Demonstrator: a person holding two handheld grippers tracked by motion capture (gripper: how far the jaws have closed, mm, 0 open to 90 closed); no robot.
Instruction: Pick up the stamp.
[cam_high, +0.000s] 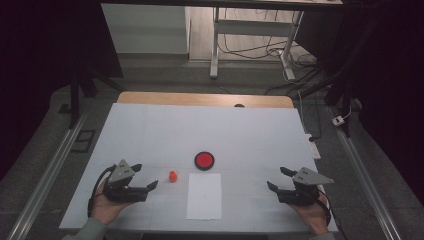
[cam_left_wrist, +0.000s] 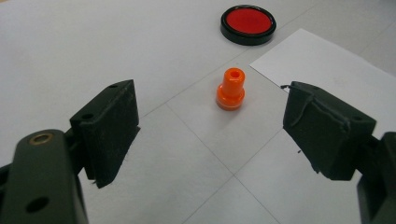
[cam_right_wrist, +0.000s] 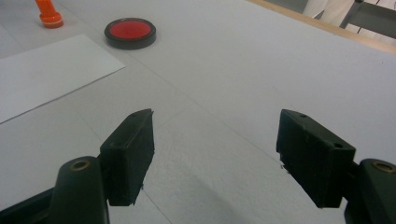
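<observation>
My left gripper (cam_high: 145, 176) sits low on the counter (cam_high: 150, 130), fingers (cam_left_wrist: 112, 126) spread wide, nothing between them. They're aimed at the orange stamp (cam_left_wrist: 230, 89), so I read this as lining up for a grab. From that gripper the stamp is at about 3 o'clock in the high view, near but not touching.

The stamp stands upright on its wider base, narrow neck up, long axis vertical, open hole at the top facing the ceiling. Standing like that, it suits a side pinch on the neck.

The red ink pad (cam_high: 204, 160) lies flat at about 2 o'clock from the stamp, lid off, red face up, ready for dipping. The white paper (cam_high: 204, 196) is at about 5 o'clock, flat, near the counter's front edge, probably for the print.

My right gripper (cam_high: 276, 178) waits well apart at the paper's 3 o'clock, fingers (cam_right_wrist: 130, 154) also wide and empty, looks parked.
</observation>
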